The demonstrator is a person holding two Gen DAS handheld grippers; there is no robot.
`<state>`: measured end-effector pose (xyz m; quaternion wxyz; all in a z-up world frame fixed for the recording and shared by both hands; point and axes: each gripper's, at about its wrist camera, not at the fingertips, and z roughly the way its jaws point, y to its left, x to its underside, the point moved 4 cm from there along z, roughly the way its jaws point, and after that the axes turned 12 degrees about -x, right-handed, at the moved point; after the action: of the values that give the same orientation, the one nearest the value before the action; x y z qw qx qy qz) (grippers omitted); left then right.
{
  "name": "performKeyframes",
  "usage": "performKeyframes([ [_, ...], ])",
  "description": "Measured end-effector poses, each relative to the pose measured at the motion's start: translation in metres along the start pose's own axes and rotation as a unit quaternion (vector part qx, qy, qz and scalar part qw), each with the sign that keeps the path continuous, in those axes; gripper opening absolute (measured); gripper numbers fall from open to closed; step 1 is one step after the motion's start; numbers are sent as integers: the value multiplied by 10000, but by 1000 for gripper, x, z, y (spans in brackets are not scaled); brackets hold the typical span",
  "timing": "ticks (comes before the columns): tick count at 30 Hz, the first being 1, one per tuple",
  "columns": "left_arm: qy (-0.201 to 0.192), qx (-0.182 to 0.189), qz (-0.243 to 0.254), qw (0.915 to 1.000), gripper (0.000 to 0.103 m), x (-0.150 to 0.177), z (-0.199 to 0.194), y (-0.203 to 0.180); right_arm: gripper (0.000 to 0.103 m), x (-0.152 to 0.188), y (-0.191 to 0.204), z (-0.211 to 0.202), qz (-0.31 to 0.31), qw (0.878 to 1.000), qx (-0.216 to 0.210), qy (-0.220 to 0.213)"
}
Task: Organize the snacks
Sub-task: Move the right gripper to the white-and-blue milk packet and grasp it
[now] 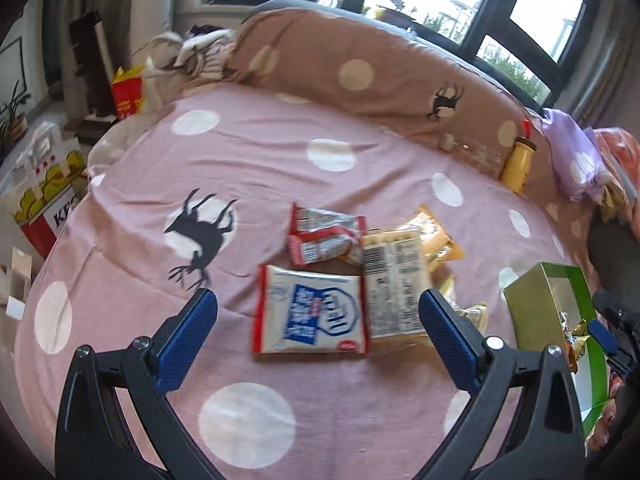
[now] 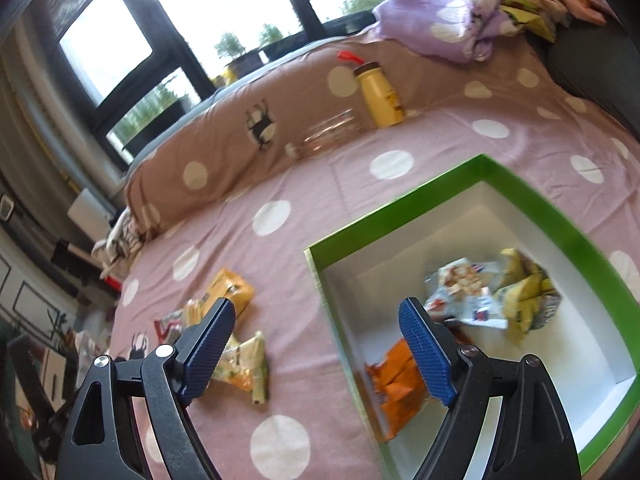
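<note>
Seen from the left wrist, the left gripper point(image 1: 318, 320) hangs over the bed point(image 1: 260, 160) with its jaws spread wide and nothing in them. The white and blue snack packet point(image 1: 310, 314) lies flat at the centre of the frame, just ahead of and between the two jaw tips, and touches the pale label-up packet point(image 1: 396, 284) on its right; a red packet point(image 1: 324, 240) sits just beyond. These look light, soft and crinkly, probably slippery film, so a pinch across a sealed edge seems safest. Seen from the right wrist, the right gripper point(image 2: 316, 330) is likewise released and empty, straddling the near wall of the green box point(image 2: 400, 208). An orange packet point(image 2: 394, 384) lies inside at lower centre, partly behind the right jaw, while a yellow-green packet point(image 2: 244, 364) rests on the bed by the left jaw.
</note>
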<state>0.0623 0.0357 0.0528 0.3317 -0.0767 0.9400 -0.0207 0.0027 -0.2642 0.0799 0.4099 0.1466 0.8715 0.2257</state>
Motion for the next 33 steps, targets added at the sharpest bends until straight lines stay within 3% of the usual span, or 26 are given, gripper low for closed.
performKeyframes([
  [5, 431, -19, -323, 9985, 101, 2, 20, 28, 84, 13, 38, 30, -105, 9962, -614, 602],
  [10, 779, -81, -437, 9960, 100, 5, 36, 41, 84, 26, 86, 66, -344, 9883, -776, 1269],
  [13, 1018, 91, -500, 9935, 99, 9, 46, 42, 84, 36, 120, 86, -620, 9773, -1221, 1618],
  [17, 1181, 100, -443, 9920, 95, 12, 52, 42, 81, 49, 141, 124, -196, 9618, -1506, 2280],
  [19, 1220, 51, -408, 9917, 86, 14, 56, 43, 80, 57, 147, 139, -77, 9557, -1527, 2516],
  [21, 1249, -158, -361, 9914, 68, 15, 57, 44, 79, 67, 153, 154, 100, 9450, -1702, 2790],
  [22, 1256, -188, -357, 9913, 68, 16, 57, 45, 79, 72, 155, 158, 167, 9418, -1732, 2877],
  [26, 1291, 55, -358, 9910, 66, 16, 58, 43, 79, 90, 153, 182, 340, 9369, -1491, 3144],
  [29, 1320, 37, -319, 9907, 65, 16, 61, 42, 77, 93, 139, 192, 340, 9453, -930, 3108],
  [33, 1337, 147, -349, 9903, 65, 15, 62, 39, 77, 91, 137, 192, 311, 9479, -968, 3019],
])
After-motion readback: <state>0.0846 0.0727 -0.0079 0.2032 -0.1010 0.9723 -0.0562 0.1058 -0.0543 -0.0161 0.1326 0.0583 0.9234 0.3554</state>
